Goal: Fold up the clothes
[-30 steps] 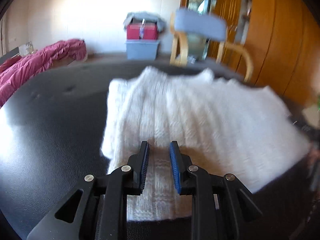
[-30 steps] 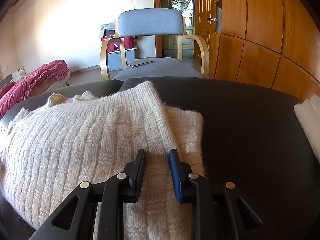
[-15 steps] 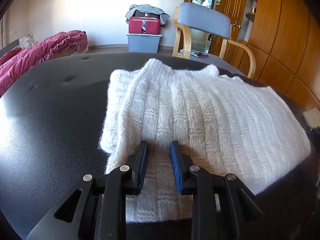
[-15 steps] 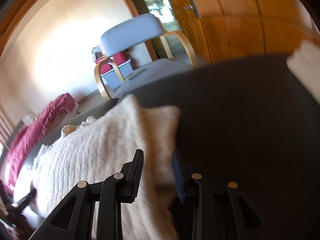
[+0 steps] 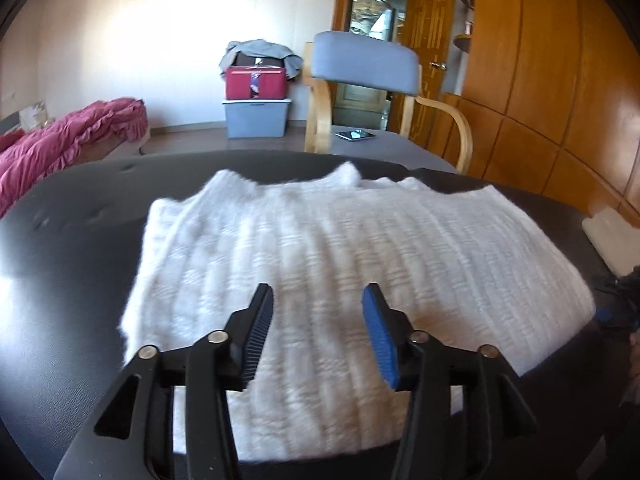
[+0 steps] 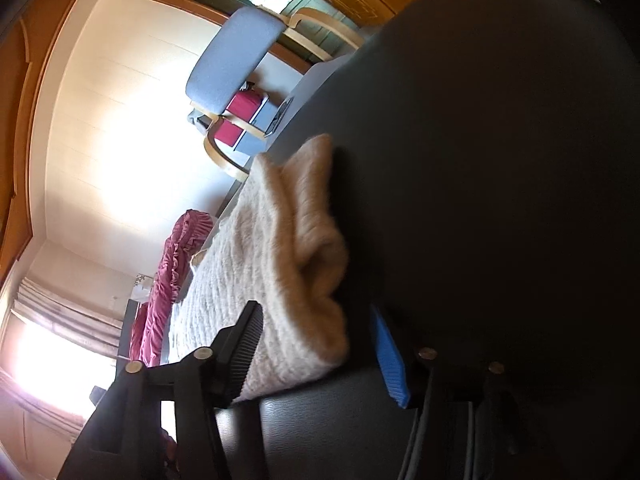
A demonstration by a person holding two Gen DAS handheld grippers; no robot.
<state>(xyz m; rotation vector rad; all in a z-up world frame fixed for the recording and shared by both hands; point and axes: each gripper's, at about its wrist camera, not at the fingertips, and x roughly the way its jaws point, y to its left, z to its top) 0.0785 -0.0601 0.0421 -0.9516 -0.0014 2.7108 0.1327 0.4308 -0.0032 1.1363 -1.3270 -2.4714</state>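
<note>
A folded white sweater [image 5: 348,280] lay on a black table [image 5: 80,248].
Left gripper [image 5: 318,320] was opening above its near edge; right gripper [image 6: 316,340] was opening around its corner, pads clear.

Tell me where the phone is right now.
In the left wrist view, the phone lies flat on the seat of the grey chair, beyond the black table and the white sweater.

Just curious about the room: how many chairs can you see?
1: a grey-cushioned wooden armchair stands just beyond the black table, behind the white sweater. Others could be outside the views.
</note>
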